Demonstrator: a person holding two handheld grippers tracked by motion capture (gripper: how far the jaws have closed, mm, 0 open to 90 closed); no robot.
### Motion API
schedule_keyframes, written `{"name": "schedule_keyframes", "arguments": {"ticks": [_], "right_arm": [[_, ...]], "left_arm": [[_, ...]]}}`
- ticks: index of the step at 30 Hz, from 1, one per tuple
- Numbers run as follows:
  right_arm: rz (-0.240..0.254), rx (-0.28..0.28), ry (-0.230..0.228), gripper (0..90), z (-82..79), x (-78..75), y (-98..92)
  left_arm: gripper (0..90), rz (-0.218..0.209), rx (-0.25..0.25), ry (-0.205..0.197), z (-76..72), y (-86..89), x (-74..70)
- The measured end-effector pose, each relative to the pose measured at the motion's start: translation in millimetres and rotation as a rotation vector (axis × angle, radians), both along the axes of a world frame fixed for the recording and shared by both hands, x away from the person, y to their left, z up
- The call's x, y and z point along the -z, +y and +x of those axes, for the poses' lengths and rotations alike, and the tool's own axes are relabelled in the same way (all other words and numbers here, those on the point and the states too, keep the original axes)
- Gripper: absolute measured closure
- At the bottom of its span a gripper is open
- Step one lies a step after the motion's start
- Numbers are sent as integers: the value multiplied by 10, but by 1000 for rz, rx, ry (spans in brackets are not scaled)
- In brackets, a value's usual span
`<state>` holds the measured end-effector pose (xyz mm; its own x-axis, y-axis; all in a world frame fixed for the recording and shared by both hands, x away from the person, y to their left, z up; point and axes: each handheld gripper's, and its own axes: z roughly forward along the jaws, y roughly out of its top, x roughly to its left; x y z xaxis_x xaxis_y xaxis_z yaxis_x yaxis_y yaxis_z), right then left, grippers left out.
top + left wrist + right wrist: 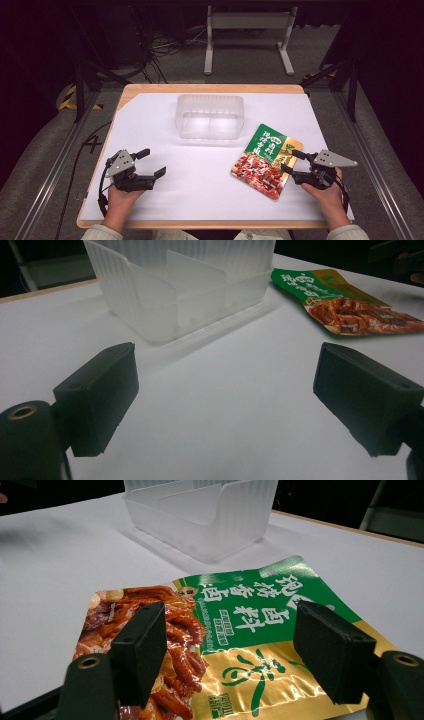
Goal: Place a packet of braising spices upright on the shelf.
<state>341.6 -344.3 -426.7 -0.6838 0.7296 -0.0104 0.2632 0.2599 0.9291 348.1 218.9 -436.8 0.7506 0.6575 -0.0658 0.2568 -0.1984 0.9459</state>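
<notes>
- High view: the sauce pouch (266, 161) lies flat on the white table (200, 190), right of the clear tub (210, 116). Its long axis runs diagonally, green top toward the tub. The right tongs (295, 162) sit at its near right edge, spread wide, holding nothing.
- Left gripper view: the left tongs (225, 395) are wide open over bare table.
- Right gripper view: the jaws straddle the pouch's gold corner. My guess: that slick flat foil could slip out or just get shoved along.
</notes>
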Motion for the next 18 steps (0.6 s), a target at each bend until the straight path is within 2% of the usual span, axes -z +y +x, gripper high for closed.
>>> {"name": "schedule_keyframes", "arguments": {"ticks": [5, 13, 18], "right_arm": [[-5, -6, 10, 297, -6, -14, 15], [-21, -20, 57, 325, 60, -99, 41], [-26, -3, 61, 313, 161, -249, 51]], "left_arm": [[120, -5, -6, -1, -2, 9, -11], [119, -1, -15, 10, -7, 18, -8], [119, -7, -17, 23, -2, 26, -4]]}}
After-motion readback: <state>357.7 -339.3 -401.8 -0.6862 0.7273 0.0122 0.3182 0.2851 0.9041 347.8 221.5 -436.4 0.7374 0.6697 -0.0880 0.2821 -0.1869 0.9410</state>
